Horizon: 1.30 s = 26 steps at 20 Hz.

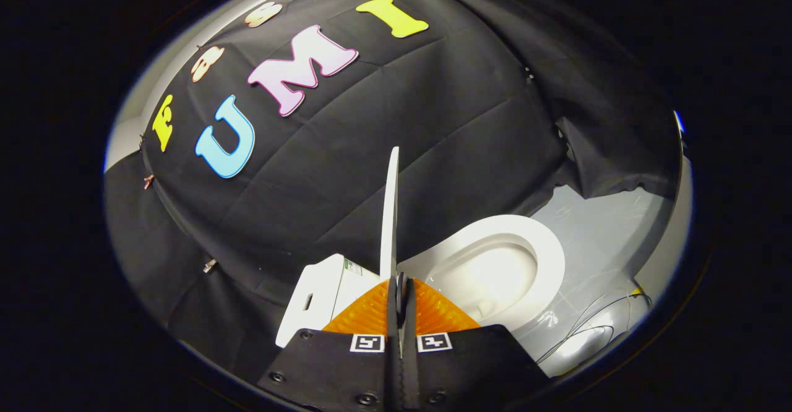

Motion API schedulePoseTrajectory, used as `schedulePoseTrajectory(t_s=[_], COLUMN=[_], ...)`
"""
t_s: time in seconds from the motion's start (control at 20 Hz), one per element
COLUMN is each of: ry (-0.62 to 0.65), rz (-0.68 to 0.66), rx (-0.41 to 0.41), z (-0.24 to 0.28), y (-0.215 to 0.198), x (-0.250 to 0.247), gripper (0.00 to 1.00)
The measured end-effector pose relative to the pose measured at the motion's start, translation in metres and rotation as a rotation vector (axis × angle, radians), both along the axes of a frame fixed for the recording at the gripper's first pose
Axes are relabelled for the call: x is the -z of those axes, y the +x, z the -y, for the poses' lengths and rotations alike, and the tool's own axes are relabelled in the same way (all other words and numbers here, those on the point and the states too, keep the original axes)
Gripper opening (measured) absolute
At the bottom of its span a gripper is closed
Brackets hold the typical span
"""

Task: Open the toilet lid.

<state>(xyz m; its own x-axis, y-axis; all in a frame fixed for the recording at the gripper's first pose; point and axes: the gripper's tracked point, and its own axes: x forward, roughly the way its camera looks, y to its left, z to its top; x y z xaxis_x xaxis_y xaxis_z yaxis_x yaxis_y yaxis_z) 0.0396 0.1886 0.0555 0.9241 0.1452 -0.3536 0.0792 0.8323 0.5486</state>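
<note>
The white toilet lid (pixel 390 214) stands raised and shows edge-on as a thin upright strip rising from between my fingers. My gripper (pixel 399 285) is shut on the lid's lower edge, with both fingers pressed against its two faces. To the right of the lid, the white seat ring (pixel 552 257) lies uncovered around the open bowl (pixel 495 276). The white tank (pixel 318 297) sits just left of the lid, close to the fingers.
Black cloth (pixel 371 152) hangs as a wall behind and to the left of the toilet. A grey floor (pixel 606 226) spreads beyond the seat on the right. Thin cables (pixel 594 328) loop on it near the toilet's base.
</note>
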Motion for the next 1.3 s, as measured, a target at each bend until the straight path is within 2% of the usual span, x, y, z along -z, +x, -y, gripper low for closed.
schedulePoseTrajectory(t_s=[0.65, 1.3], ry=[-0.213, -0.417], rz=[0.027, 0.092], rx=[-0.005, -0.005], z=[-0.101, -0.193], y=[-0.001, -0.007], x=[-0.047, -0.06], gripper=[0.05, 0.05])
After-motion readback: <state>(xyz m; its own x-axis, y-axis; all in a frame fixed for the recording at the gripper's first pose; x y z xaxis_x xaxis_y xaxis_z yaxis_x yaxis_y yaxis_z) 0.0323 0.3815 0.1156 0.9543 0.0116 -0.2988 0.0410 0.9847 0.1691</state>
